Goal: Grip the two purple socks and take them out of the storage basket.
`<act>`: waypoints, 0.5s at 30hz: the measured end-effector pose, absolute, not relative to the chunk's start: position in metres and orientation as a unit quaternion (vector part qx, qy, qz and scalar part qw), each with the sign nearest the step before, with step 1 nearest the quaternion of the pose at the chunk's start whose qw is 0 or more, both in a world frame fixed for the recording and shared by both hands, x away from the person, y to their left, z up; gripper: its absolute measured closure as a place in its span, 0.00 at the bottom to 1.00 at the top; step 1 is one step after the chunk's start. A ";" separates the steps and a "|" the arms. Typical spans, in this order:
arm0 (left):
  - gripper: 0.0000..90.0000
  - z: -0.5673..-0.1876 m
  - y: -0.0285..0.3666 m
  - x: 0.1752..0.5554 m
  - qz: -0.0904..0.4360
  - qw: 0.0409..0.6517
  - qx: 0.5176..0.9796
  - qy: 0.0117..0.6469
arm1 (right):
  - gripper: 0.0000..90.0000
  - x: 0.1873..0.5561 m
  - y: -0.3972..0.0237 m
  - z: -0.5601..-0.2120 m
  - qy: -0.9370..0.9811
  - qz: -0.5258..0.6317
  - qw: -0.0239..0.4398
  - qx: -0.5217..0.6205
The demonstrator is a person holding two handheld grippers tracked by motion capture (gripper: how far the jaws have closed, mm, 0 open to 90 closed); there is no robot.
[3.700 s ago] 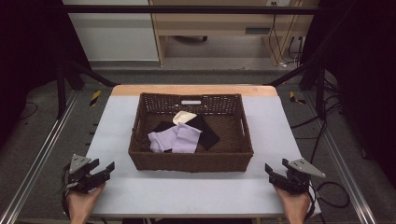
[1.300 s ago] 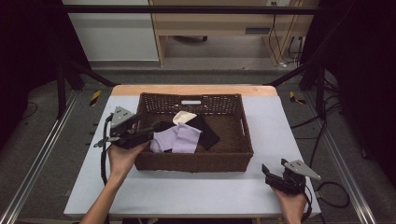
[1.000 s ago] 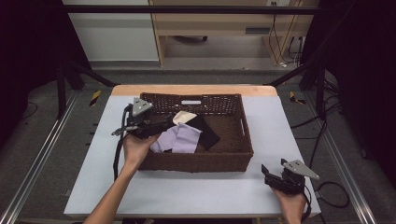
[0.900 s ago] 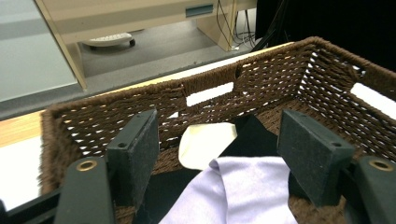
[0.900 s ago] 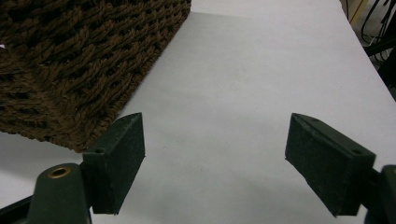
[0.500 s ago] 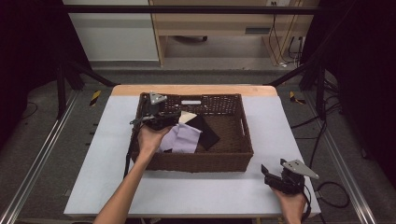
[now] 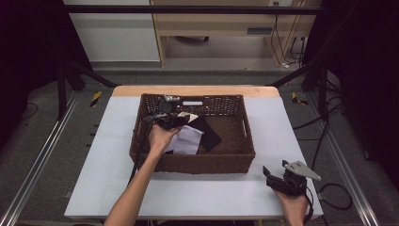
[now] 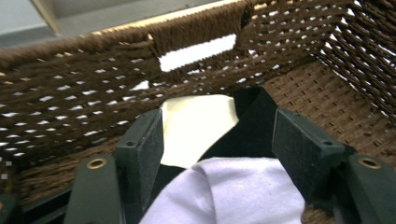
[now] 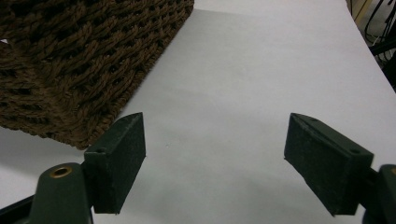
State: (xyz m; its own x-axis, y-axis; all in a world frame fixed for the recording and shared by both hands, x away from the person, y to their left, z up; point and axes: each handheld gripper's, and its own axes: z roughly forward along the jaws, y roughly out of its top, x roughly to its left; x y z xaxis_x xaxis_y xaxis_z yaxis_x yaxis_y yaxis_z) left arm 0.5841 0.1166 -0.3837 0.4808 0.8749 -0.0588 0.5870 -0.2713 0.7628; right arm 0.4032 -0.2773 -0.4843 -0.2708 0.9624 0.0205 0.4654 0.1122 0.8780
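Note:
A brown wicker basket [image 7: 235,162] stands mid-table and holds a lavender cloth [image 7: 188,141], a black cloth [image 7: 209,134] and a cream cloth [image 7: 188,116]. My left gripper [image 7: 171,120] reaches into the basket's far left part, low over the cloths. In the left gripper view its jaws [image 8: 219,144] stand open and have just been closing a little; the lavender cloth [image 8: 233,191], cream cloth [image 8: 196,126] and black cloth [image 8: 252,126] lie between them, and the pads do not press on any. My right gripper [image 7: 282,181] rests open at the front right, jaws [image 9: 215,158] over bare table.
The white tabletop [image 7: 94,165] surrounds the basket, whose near corner [image 9: 70,56] lies left of my right gripper. A white label [image 8: 196,52] marks the far wall below its handle slot. Metal rails flank the table; cables lie on the floor at right.
My left hand has come up from the front left of the table, crossed the basket's left rim and sunk in over the cloths. The right gripper has stayed put.

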 end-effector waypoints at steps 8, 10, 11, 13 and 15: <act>0.40 -0.394 0.112 0.588 0.182 0.341 0.794 0.469 | 0.23 0.404 -0.276 -0.484 0.687 0.407 0.299 0.523; 0.41 -0.396 0.112 0.589 0.173 0.331 0.801 0.468 | 0.23 0.404 -0.276 -0.484 0.687 0.408 0.300 0.521; 0.42 -0.397 0.111 0.589 0.172 0.326 0.803 0.468 | 0.23 0.404 -0.276 -0.484 0.688 0.407 0.299 0.521; 0.44 -0.399 0.109 0.590 0.170 0.318 0.811 0.460 | 0.23 0.405 -0.276 -0.485 0.688 0.405 0.299 0.522; 0.45 -0.402 0.107 0.591 0.166 0.315 0.817 0.453 | 0.23 0.404 -0.276 -0.485 0.688 0.405 0.300 0.522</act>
